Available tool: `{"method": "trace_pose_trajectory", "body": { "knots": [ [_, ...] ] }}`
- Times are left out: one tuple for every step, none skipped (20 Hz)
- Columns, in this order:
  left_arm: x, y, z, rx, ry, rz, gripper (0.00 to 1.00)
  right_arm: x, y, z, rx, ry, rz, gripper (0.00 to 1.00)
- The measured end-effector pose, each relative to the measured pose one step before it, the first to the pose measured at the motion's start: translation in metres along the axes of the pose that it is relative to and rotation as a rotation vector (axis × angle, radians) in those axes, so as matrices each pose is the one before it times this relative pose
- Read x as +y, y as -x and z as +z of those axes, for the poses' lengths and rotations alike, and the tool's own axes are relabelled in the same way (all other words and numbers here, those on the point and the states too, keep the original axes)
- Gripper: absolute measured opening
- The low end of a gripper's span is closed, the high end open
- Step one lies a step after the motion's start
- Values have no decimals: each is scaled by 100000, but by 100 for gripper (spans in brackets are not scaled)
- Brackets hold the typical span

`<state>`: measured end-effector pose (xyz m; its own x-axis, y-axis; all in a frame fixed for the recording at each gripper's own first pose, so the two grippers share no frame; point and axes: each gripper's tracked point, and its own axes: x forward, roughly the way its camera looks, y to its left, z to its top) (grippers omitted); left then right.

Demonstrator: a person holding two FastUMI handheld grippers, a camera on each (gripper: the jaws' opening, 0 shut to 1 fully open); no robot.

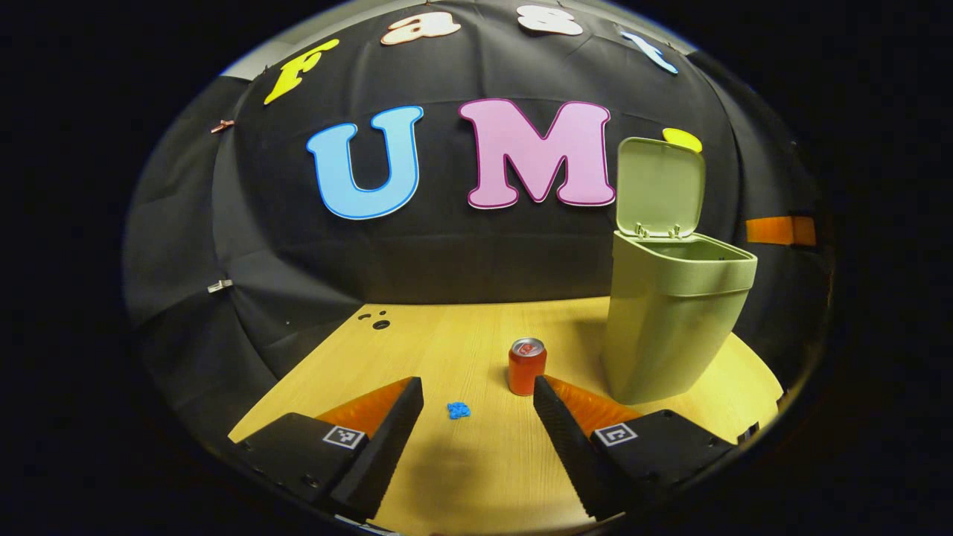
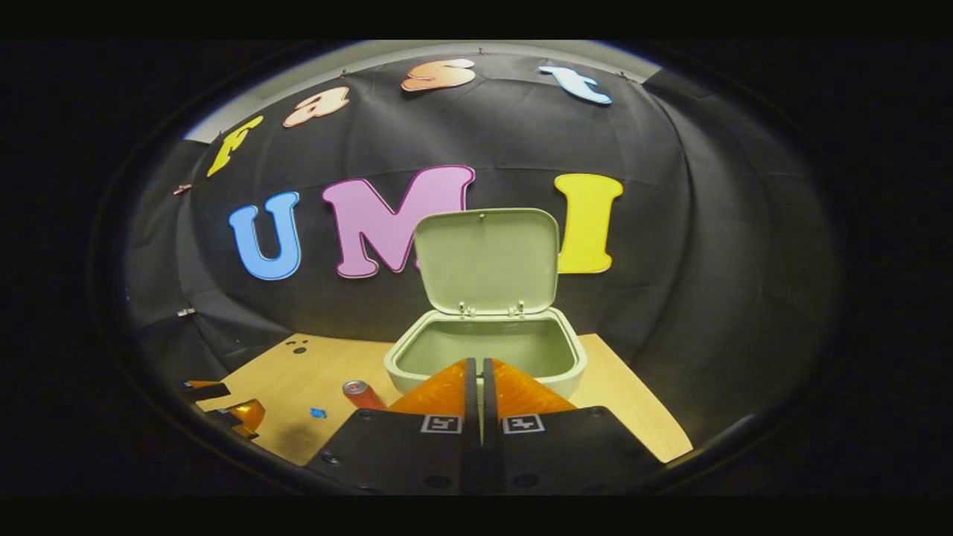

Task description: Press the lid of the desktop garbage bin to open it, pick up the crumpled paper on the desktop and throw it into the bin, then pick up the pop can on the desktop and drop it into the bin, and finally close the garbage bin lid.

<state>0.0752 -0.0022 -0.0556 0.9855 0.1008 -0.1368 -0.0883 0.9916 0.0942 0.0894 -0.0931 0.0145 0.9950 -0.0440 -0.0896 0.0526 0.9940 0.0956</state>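
The bin (image 2: 485, 357) stands with its lid (image 2: 488, 259) up — step one done. The left gripper (image 1: 476, 406) gapes empty over the blue paper (image 1: 459, 409), apparently crumpled; can (image 1: 526, 365) untouched. The right gripper (image 2: 477, 372) is pinched closed, empty.

No readable text on the pop can (image 1: 527, 365) or bin (image 1: 674, 316)

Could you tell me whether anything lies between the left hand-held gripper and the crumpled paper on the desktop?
Nothing visible does. The left hand-held gripper is open, and the crumpled paper lies on bare desktop between its fingers. The pop can stands just beyond, off to one side.
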Motion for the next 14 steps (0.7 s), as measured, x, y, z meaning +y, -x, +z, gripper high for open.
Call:
{"method": "trace_pose_trajectory", "body": {
  "knots": [
    [659,-478,-509,219,696,-595,96,275,542,-387,632,741,-1044,5],
    [564,-603,-639,538,698,-746,96,290,621,-395,741,566,-800,5],
    [584,-468,-540,757,436,-434,96,360,649,-429,620,297,-508,5],
    [691,-551,-585,909,404,-397,96,311,645,-390,531,365,-673,5],
    [518,-635,-544,1083,455,-701,96,221,592,-536,831,288,-910,5],
    [458,-635,-583,1235,515,-736,96,149,493,-556,1151,22,-841,10],
    [331,-689,-540,1318,590,-1271,96,166,781,-682,1410,-15,-983,5],
    [243,-811,-585,966,339,-1220,96,148,646,-782,1874,-127,-721,5],
    [243,-870,-566,1228,-231,-1256,99,58,369,-845,2105,-203,-980,5],
    [238,-883,-673,1489,-692,-941,96,-155,237,-861,2172,-110,-1318,11],
    [147,-1053,-463,1281,-663,-920,96,-61,677,-788,1842,-446,-1241,8],
    [-11,-793,-418,713,-501,-962,96,-14,457,-789,1970,-735,-773,27],
    [80,-1085,-436,1015,-654,-608,96,-31,484,-796,1835,-784,-915,45],
    [104,-1226,-441,917,-842,-571,96,-67,429,-777,1634,-728,-1187,63]
  ]
}}
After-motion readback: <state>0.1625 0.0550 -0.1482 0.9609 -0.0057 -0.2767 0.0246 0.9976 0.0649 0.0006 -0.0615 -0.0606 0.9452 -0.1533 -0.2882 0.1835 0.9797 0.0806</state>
